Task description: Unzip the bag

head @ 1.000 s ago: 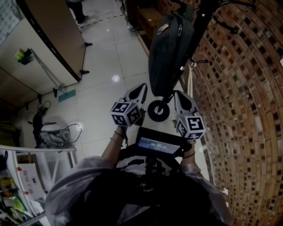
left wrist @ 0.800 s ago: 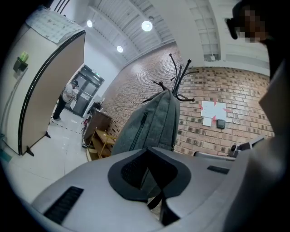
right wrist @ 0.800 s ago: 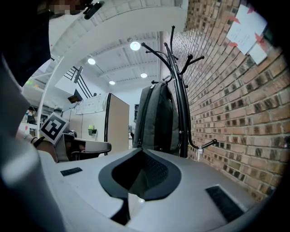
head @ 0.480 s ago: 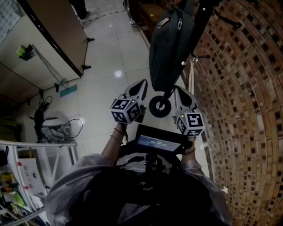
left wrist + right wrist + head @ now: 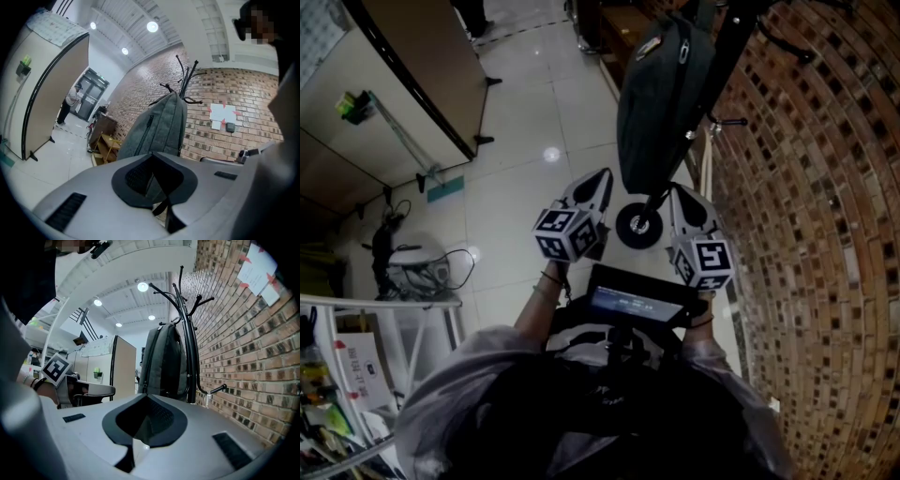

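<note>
Grey backpack [image 5: 661, 103] hangs upper centre; left gripper [image 5: 601, 180] and right gripper [image 5: 680, 193] sit below, jaws closed, empty; one should steady fabric, the other pinch the zip [image 5: 144, 135].

Grey bag [image 5: 161, 362] on black coat rack [image 5: 188, 341] beyond right gripper [image 5: 145, 397], fingers [image 5: 211, 427] together, empty.

Head view: set high, facing steeply down on the bag [image 5: 661, 103] from middle range. Left gripper view and right gripper view: set low, tilted upward, flanking it. All three share the bag, coat stand [image 5: 189, 357] and brick wall [image 5: 206, 140].
</note>
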